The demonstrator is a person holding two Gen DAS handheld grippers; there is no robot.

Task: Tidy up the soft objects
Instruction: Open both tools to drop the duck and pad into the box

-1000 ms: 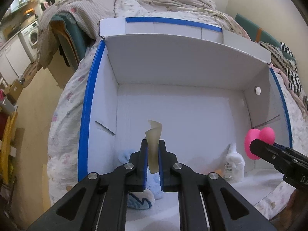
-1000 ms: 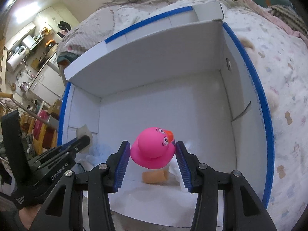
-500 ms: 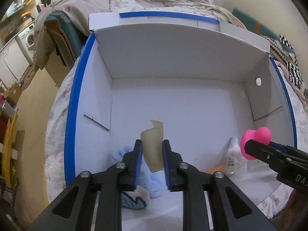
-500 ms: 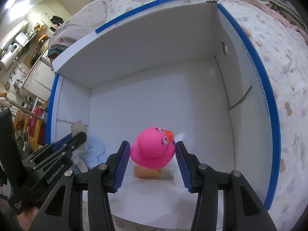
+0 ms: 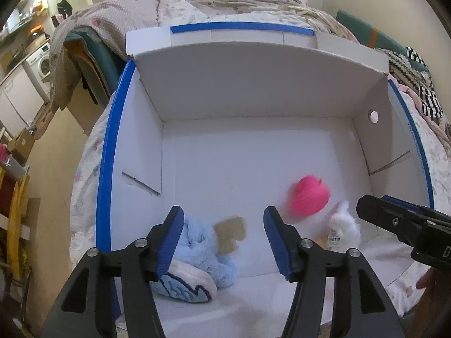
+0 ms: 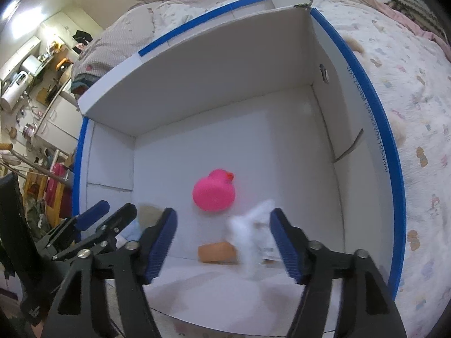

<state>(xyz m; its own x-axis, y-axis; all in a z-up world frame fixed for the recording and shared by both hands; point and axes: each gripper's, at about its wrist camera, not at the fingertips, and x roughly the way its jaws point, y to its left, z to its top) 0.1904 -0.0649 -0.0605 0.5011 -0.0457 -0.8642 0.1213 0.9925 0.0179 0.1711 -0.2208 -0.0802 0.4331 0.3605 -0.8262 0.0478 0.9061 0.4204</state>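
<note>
1. A white box [image 5: 253, 107] was seen filling mid-frame in both views.
2. The left gripper [image 5: 222, 236] and right gripper [image 6: 222, 242] were held wide open, empty, at bottom centre.
3. A blue plush [image 5: 197, 250] was seen lower left.
4. A pink duck [image 6: 214, 193] was blurred at centre, inside the box.
5. A tan piece [image 5: 229, 232] was blurred between the left fingers [image 5: 172, 236].

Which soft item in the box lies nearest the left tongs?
The blue plush, piled at the box's left wall just beyond the left tongs. The pink duck and the white fluffy toy lie on the right.
</note>
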